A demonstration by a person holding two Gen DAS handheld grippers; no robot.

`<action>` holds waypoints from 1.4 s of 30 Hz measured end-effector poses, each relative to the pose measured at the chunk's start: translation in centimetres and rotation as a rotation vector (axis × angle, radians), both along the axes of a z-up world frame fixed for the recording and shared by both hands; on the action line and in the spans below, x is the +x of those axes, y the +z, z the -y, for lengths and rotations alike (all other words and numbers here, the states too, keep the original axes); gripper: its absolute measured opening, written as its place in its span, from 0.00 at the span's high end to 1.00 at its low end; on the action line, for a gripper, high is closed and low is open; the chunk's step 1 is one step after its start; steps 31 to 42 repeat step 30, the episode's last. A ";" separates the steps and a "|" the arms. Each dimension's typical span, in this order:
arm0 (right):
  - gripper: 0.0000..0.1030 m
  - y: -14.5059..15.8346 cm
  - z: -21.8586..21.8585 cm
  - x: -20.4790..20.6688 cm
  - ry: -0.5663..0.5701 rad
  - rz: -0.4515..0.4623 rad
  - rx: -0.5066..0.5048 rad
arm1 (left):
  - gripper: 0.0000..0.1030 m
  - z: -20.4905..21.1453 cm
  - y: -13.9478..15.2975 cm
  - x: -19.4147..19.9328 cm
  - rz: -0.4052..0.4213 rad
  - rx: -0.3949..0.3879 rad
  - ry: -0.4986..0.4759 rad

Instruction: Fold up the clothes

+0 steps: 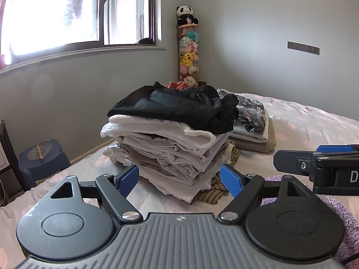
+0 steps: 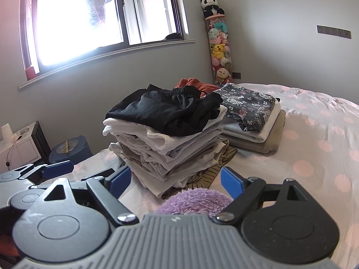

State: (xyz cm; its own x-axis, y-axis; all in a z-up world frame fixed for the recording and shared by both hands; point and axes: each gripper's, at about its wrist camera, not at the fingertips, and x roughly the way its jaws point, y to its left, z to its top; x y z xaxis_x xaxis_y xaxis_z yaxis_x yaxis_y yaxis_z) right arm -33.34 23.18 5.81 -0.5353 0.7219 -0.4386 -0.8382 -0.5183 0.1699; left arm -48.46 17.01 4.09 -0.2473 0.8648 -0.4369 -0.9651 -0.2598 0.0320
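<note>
- Leftmost, the left gripper (image 1: 178, 178) hovers over the bed (image 1: 314, 121) with its blue fingers spread wide and nothing between them.
- Straight ahead of both grippers, the tall stack of folded clothes (image 1: 170, 150) stands on the bed, with black shorts (image 1: 177, 108) lying loosely on top.
- Further right, a lower folded pile (image 2: 251, 123) topped by a dark floral piece sits just beside the stack.
- Nearest on the right, the right gripper (image 2: 176, 180) is likewise spread and empty, with a fluffy purple garment (image 2: 195, 201) lying just under it, unfolded.
- By my reading, one fold is finished and the next item is about to be taken.
- Picking up the purple garment calls for lowering onto an edge, pinching it, and spreading it flat.
</note>
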 end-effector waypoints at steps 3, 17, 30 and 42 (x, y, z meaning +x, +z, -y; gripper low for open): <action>0.14 -0.1 0.1 -0.2 0.005 0.005 0.001 | 0.23 0.0 -0.1 0.1 -0.001 -0.001 -0.010; 0.13 -0.2 0.6 -0.9 0.017 0.023 0.009 | 0.23 0.4 -0.4 0.1 -0.001 -0.003 -0.021; 0.12 -0.3 0.6 -0.5 0.010 0.014 0.007 | 0.23 0.6 -0.3 0.3 0.005 0.007 -0.028; 0.12 -0.3 0.6 -0.5 0.010 0.014 0.007 | 0.23 0.6 -0.3 0.3 0.005 0.007 -0.028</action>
